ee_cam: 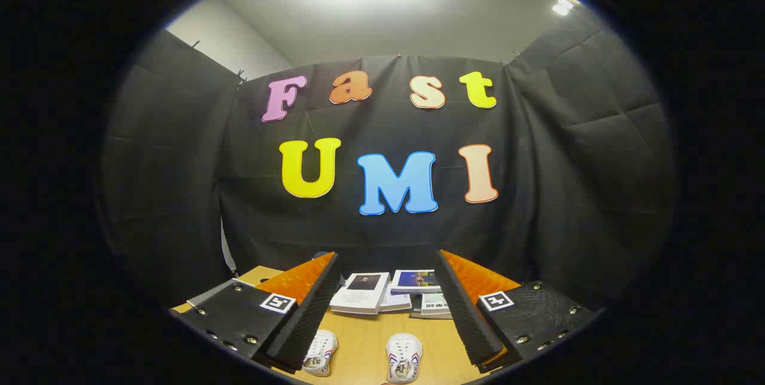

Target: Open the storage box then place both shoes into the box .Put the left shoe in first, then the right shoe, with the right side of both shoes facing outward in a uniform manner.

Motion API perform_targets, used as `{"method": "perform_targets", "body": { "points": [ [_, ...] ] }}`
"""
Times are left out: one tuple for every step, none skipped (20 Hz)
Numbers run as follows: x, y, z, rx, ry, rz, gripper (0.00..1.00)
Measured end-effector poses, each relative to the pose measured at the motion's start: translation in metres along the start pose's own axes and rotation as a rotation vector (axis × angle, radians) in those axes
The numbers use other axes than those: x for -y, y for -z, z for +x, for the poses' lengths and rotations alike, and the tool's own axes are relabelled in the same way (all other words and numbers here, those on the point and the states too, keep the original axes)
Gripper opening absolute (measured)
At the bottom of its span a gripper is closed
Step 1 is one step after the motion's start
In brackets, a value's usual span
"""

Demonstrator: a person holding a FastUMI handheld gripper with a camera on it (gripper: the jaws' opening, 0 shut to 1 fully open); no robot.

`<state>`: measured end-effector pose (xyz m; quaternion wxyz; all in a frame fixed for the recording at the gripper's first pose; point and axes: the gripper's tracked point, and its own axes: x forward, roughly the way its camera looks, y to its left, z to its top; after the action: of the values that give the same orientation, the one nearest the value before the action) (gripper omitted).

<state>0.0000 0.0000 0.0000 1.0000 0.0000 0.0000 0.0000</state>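
Two small white shoes stand on the wooden table (364,346), toes pointing away from me. The left shoe (321,353) lies close beside my left finger and is partly hidden by it. The right shoe (404,358) sits between my two fingers, nearer the middle. My gripper (387,265) is held above the table, open wide, with nothing between its fingers. The fingertips reach past the shoes, over the books at the back.
Several books and booklets (364,292) lie in a row at the far edge of the table, against the black cloth wall. A grey flat item (206,295) shows behind my left finger at the table's left corner.
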Motion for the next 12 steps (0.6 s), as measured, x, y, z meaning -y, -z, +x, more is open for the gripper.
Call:
{"method": "perform_targets", "body": {
  "points": [
    [-0.003,0.002,0.002,-0.004,-0.014,0.003,0.96],
    [-0.004,0.003,0.004,-0.01,-0.022,0.006,0.96],
    [-0.002,0.006,0.006,-0.019,-0.023,0.014,0.96],
    [-0.001,0.006,0.008,-0.024,-0.022,0.023,0.96],
    [0.0,0.006,0.01,-0.025,-0.019,0.029,0.96],
    [-0.001,0.003,0.012,-0.022,-0.019,0.033,0.96],
    [-0.001,0.003,0.014,-0.018,-0.02,0.032,0.96],
    [-0.002,0.001,0.015,-0.015,-0.019,0.031,0.96],
    [-0.002,0.001,0.017,-0.014,-0.021,0.033,0.96],
    [-0.003,0.0,0.018,-0.011,-0.023,0.034,0.96],
    [-0.002,-0.001,0.02,-0.006,-0.019,0.031,0.96],
    [-0.001,-0.002,0.022,-0.004,-0.018,0.031,0.96]
  ]
}}
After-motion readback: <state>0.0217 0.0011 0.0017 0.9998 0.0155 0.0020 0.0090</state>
